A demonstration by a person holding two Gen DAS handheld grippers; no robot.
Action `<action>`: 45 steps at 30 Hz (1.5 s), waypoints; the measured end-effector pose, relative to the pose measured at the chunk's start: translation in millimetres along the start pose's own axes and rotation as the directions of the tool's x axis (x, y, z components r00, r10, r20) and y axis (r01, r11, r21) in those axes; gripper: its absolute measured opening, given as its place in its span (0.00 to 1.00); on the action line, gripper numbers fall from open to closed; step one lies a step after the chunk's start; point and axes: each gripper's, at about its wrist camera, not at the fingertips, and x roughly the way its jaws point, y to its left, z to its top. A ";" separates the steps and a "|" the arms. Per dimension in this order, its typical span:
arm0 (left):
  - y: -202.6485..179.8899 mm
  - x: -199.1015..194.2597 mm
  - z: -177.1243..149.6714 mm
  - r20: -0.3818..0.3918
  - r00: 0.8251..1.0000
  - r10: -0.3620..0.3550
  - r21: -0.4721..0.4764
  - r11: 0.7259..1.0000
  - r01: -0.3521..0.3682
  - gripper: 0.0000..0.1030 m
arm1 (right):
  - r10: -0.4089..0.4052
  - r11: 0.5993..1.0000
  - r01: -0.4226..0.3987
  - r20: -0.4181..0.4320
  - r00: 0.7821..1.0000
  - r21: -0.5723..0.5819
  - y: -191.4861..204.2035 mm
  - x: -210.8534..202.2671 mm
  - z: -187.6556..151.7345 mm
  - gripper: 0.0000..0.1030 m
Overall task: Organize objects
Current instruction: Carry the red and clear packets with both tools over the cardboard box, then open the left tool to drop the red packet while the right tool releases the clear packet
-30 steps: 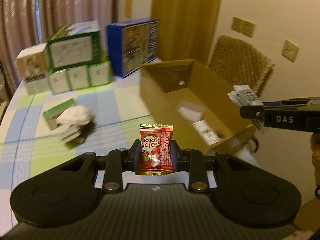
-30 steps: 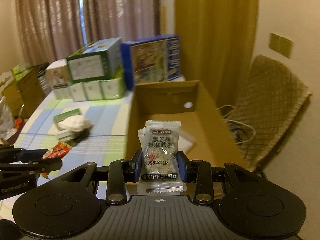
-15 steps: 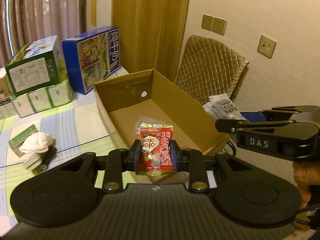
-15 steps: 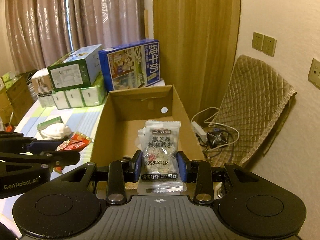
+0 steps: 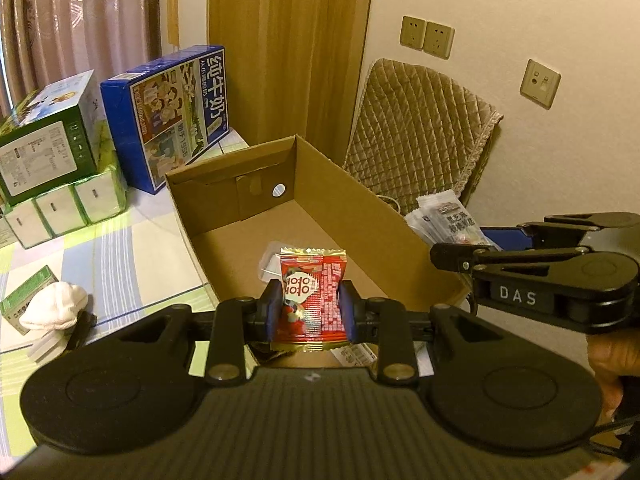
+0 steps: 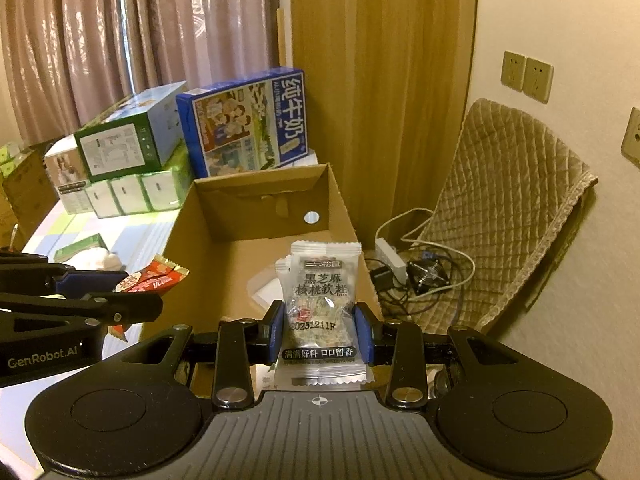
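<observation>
My left gripper is shut on a red snack packet with gold edges, held over the near end of an open cardboard box. My right gripper is shut on a clear sesame-walnut cake packet, above the same cardboard box. From the left wrist view the right gripper comes in from the right with its clear packet at the box's right wall. From the right wrist view the left gripper and its red packet show at the left. A flat clear packet lies on the box floor.
A blue milk carton box, a green box and white tissue packs stand at the table's back. A white crumpled cloth lies on the checked tablecloth. A quilted chair, a power strip and cables sit right of the table.
Both grippers have swung right and forward with their packets, from beside the box to over its near end. The box now fills the middle of both views.
</observation>
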 end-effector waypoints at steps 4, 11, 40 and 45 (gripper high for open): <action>3.5 10.9 5.0 -0.007 1.000 -0.001 -0.007 1.000 0.000 0.25 | 0.003 1.000 -0.003 -0.004 1.000 0.005 -5.1 9.4 3.8 0.33; 9.9 32.4 7.0 -0.026 1.000 -0.003 -0.018 1.000 0.002 0.27 | 0.006 1.000 -0.006 -0.016 1.000 0.014 -6.9 25.3 5.4 0.33; 56.6 11.0 -17.6 0.001 0.999 0.051 -0.107 0.993 -0.050 0.65 | 0.090 0.988 -0.089 -0.002 0.996 0.124 -13.2 37.7 4.8 0.60; 65.7 0.2 -29.7 -0.002 0.997 0.074 -0.131 0.989 -0.074 0.69 | 0.080 0.988 -0.079 -0.004 0.997 0.129 -13.4 25.9 -4.9 0.62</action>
